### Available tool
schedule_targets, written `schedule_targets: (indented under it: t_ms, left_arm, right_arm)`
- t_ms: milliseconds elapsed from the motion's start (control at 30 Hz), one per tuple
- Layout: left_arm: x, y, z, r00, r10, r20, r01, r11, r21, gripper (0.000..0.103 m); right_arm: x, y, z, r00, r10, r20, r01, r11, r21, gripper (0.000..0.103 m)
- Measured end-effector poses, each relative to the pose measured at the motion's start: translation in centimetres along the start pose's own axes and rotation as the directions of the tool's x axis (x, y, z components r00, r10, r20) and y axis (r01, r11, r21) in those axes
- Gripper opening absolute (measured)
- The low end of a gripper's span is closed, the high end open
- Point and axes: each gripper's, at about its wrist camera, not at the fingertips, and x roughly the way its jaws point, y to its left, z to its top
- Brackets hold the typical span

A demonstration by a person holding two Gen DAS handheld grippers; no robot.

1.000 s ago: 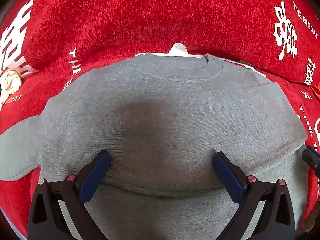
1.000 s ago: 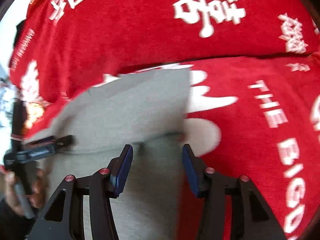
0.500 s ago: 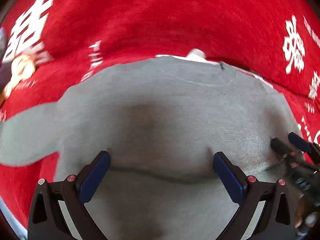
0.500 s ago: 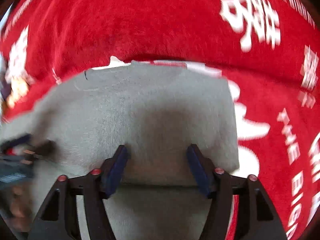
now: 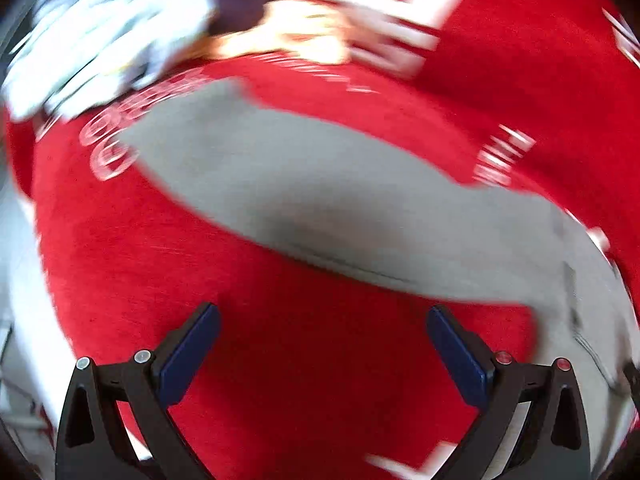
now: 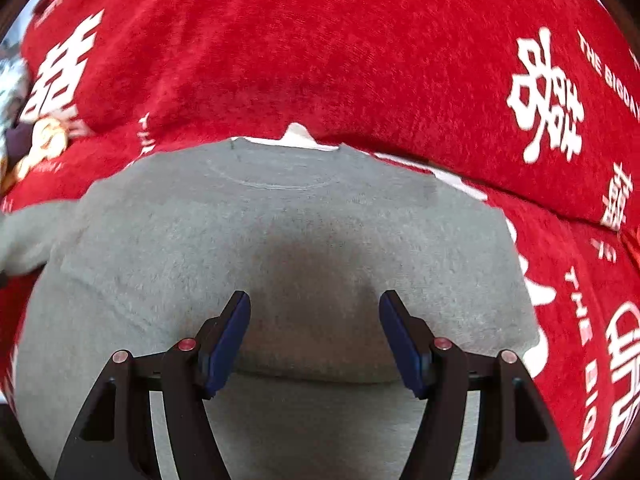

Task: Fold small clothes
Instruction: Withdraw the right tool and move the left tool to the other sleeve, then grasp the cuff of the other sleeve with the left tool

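Between the right gripper's (image 6: 314,336) fingers, which had just been widening and stood released, lay the grey sweater (image 6: 280,248), flat on the red blanket (image 6: 320,60). The left gripper (image 5: 322,350), released, hung over bare blanket beside a sleeve (image 5: 320,200).

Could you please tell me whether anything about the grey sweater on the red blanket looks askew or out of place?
Mostly tidy: the grey sweater lies flat on the red blanket, its bottom part folded up. One sleeve sticks out sideways, unfolded. A white tag pokes out above the collar. Both grippers are open and hold nothing.
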Motion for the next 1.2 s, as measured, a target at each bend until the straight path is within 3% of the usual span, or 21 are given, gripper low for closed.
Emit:
schedule_targets:
  t_ms: [100, 200, 667, 833, 1000, 1067, 1133, 1200]
  left_arm:
    - [0.6, 3.9, 1.5, 0.998, 0.056, 0.027, -0.053, 0.996, -0.076, 0.103]
    - [1.2, 5.8, 2.9, 0.998, 0.053, 0.035, -0.049, 0.993, -0.104, 0.103]
    - [4.0, 7.5, 8.5, 0.992, 0.036, 0.124, -0.032, 0.999, -0.03, 0.103]
    - [4.0, 10.1, 10.2, 0.982, -0.105, 0.159, 0.12, 0.989, -0.088, 0.103]
    - [4.2, 10.9, 10.7, 0.967, -0.167, 0.19, 0.184, 0.98, -0.079, 0.103]
    - [3.9, 11.9, 10.7, 0.95, -0.223, 0.219, 0.251, 0.962, -0.105, 0.103]
    - [3.9, 13.9, 10.8, 0.913, -0.32, 0.255, 0.368, 0.914, -0.172, 0.103]
    - [4.3, 15.2, 10.9, 0.886, -0.37, 0.278, 0.433, 0.876, -0.214, 0.103]
  right_arm:
    - [0.4, 0.3, 0.5, 1.0, 0.006, -0.018, -0.005, 0.999, 0.038, 0.071]
    - [0.6, 1.5, 0.9, 1.0, 0.011, -0.016, -0.011, 1.0, 0.021, 0.071]
    - [0.9, 7.2, 2.1, 0.998, 0.055, -0.035, -0.057, 0.998, -0.041, 0.071]
    - [0.7, 8.0, 2.3, 0.998, 0.053, -0.034, -0.055, 0.997, -0.058, 0.071]
    - [0.8, 9.1, 2.6, 0.998, 0.06, -0.036, -0.062, 0.996, -0.066, 0.071]
    - [0.9, 9.7, 2.6, 0.997, 0.061, -0.039, -0.064, 0.995, -0.079, 0.071]
    - [0.7, 10.3, 2.6, 0.997, 0.063, -0.037, -0.066, 0.993, -0.098, 0.071]
    - [0.5, 10.8, 2.6, 0.997, 0.064, -0.032, -0.068, 0.992, -0.107, 0.071]
